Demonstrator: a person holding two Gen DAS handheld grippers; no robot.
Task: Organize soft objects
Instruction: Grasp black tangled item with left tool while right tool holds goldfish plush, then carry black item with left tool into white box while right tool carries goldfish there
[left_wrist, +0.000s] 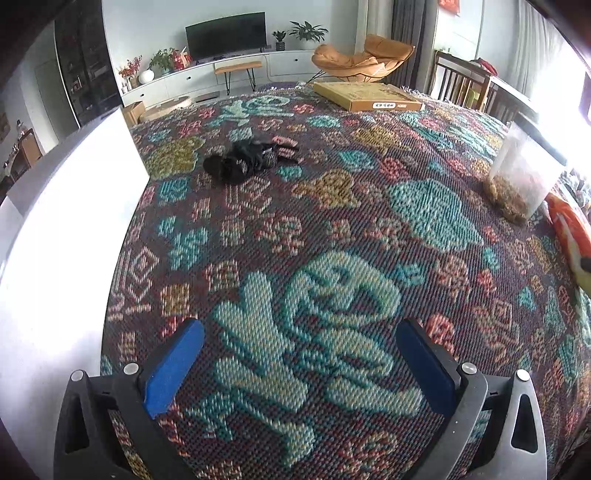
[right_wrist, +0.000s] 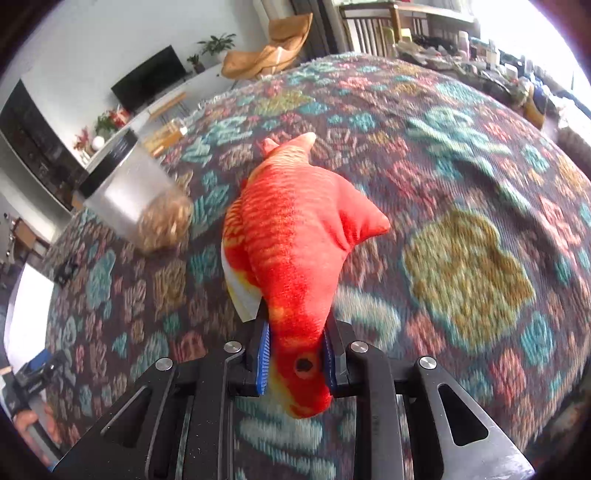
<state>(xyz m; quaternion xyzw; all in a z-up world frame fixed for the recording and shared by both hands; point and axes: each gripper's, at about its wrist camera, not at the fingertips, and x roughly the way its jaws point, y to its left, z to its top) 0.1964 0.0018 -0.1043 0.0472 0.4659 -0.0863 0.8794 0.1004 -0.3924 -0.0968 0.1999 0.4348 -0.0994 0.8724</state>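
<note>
A: So, where is the plush fish (right_wrist: 295, 236)?

B: Clamped by its head between the blue pads of the right hand-held gripper (right_wrist: 297, 363), which is closed tight on it; its orange body and tail stick out forward above the patterned cloth (right_wrist: 461, 258) on the worktop.

A: And the left hand-held gripper (left_wrist: 299, 363)?

B: Spread wide with nothing between its pads, above the same cloth.

A: Anything nearby?

B: A clear jar (right_wrist: 129, 199) left of the fish, a black bundle (left_wrist: 243, 158) further off, a flat cardboard box (left_wrist: 365, 96) at the far edge, a white box (left_wrist: 66, 229) on the left.
</note>
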